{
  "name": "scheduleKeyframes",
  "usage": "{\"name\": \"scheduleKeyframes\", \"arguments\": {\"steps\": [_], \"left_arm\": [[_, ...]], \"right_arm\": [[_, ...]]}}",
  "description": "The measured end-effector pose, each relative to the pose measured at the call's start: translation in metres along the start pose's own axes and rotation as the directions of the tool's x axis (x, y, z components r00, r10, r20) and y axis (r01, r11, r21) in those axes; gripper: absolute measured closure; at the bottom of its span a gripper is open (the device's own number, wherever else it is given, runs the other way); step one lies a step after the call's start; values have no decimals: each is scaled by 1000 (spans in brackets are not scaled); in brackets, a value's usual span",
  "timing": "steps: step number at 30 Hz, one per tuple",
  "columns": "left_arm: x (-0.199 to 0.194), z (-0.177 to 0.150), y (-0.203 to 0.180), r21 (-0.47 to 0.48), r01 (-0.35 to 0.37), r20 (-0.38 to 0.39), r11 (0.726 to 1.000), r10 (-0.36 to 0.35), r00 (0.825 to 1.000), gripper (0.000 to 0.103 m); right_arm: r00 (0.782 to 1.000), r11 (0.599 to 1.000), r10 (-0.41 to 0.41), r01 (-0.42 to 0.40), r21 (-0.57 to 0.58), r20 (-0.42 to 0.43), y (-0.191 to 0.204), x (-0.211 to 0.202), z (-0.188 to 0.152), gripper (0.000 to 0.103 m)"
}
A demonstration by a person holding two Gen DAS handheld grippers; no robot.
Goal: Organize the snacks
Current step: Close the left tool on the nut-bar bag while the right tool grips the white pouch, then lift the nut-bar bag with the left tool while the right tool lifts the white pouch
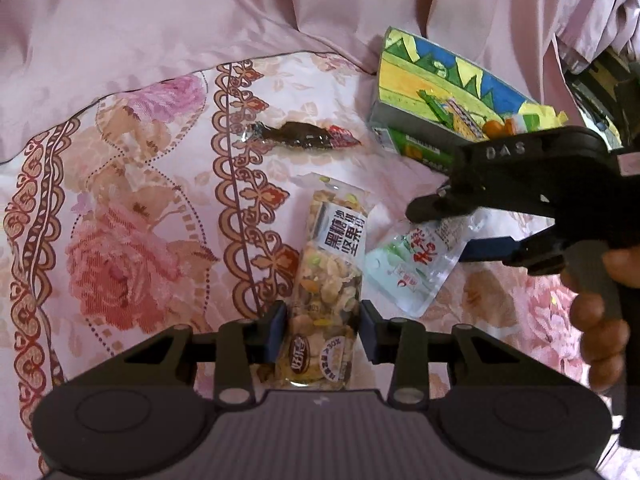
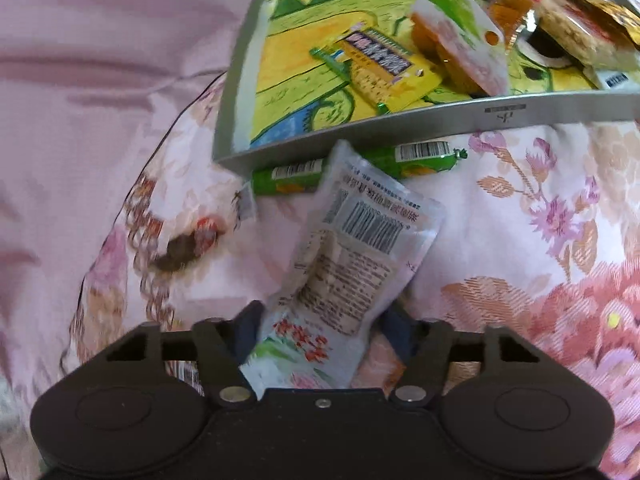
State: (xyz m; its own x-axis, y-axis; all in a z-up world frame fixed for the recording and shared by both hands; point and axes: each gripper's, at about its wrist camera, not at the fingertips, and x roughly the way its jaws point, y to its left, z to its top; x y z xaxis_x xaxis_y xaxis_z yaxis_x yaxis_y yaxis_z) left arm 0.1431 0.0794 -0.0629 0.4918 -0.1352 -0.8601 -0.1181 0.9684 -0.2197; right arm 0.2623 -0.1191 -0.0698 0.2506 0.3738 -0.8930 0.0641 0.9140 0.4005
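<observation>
My left gripper [image 1: 323, 330] is shut on a clear nut-bar packet [image 1: 330, 280] that lies on the floral bedspread. My right gripper [image 2: 324, 336] is shut on a pale white-green pouch [image 2: 352, 248] and holds it above the bed; it shows in the left wrist view [image 1: 416, 268] under the right gripper [image 1: 452, 224]. A colourful cartoon box [image 2: 312, 76] with a grey rim holds several snacks. A green packet [image 2: 360, 168] lies against its front edge. A dark wrapped snack [image 1: 304, 136] lies further back on the bed.
The bedspread [image 1: 120, 240] has pink roses and a brown border. A plain pink sheet [image 1: 160, 12] rises in folds behind it. The person's hand [image 1: 600, 316] holds the right gripper's handle at the right.
</observation>
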Motion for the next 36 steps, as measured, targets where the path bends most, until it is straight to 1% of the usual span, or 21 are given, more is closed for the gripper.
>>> {"name": "scheduleKeyframes", "arguments": {"steps": [2,4,6,8,11,14,17,19,20,21,22,23,24,26,28,29,30,31,34,35,36], "left_arm": [[-1,-2,-5,-3,1,-19,1000,-1,1000,62],[-2,-7,-10,-15,19,-40,1000,-19,999,62],[-2,-12,-13,-21,23,-50,1000,-24,998,62],[-4,-18,-16,-24,28,-55,999,-29,998,62],[-7,-27,-20,-27,38,-59,999,-40,997,62],[-9,-35,-25,-18,28,-47,999,-29,998,62],[-10,-41,-33,7,-5,-22,1000,5,1000,62],[-8,-44,-38,26,-30,-12,999,30,999,62],[-6,-44,-40,34,-39,-9,999,40,999,61],[-5,-44,-42,43,-46,-7,998,46,999,60],[-3,-44,-44,52,-52,-6,997,53,999,60],[-2,-44,-45,57,-56,-3,997,56,998,60],[-1,-43,-46,60,-59,-2,996,59,998,60],[0,-43,-48,71,-64,3,995,64,998,58],[1,-42,-50,75,-67,9,995,66,998,57],[3,-41,-50,77,-67,11,995,67,998,55],[4,-41,-51,79,-68,15,995,67,998,54],[5,-41,-52,77,-73,22,994,71,997,54],[7,-43,-55,64,-91,41,994,88,995,54],[7,-44,-56,64,-99,48,993,96,994,56],[6,-46,-58,66,-102,56,993,99,994,59]], "right_arm": [[999,998,12,-14,-69,-34,-2,-2,0,50],[998,991,11,-19,-129,-57,-5,-8,-3,52],[997,979,2,-17,-202,-75,-8,-13,-7,53],[996,958,-9,-16,-286,-86,-11,-21,-14,53],[994,900,-40,-6,-436,-97,-16,-34,-33,53],[995,820,-71,14,-572,-77,-31,-51,-61,53],[997,758,-71,47,-650,-12,-46,-66,-86,50],[998,735,-51,69,-675,47,-58,-75,-99,49],[996,729,-34,78,-680,78,-63,-78,-105,46],[993,732,-11,85,-676,113,-67,-78,-109,44],[988,745,17,90,-661,153,-72,-80,-113,39],[982,764,42,87,-639,184,-77,-80,-115,32],[976,790,61,81,-607,210,-82,-79,-117,29],[965,848,80,66,-526,251,-94,-76,-121,16],[963,902,96,23,-430,253,-107,-72,-124,8],[960,917,111,1,-398,258,-113,-70,-126,6],[955,920,118,-3,-392,271,-115,-69,-131,6],[950,911,117,13,-413,288,-113,-67,-135,5],[948,871,75,89,-484,309,-102,-61,-144,3],[946,861,66,107,-498,317,-99,-58,-146,3],[942,853,60,123,-507,329,-98,-57,-149,4]]}}
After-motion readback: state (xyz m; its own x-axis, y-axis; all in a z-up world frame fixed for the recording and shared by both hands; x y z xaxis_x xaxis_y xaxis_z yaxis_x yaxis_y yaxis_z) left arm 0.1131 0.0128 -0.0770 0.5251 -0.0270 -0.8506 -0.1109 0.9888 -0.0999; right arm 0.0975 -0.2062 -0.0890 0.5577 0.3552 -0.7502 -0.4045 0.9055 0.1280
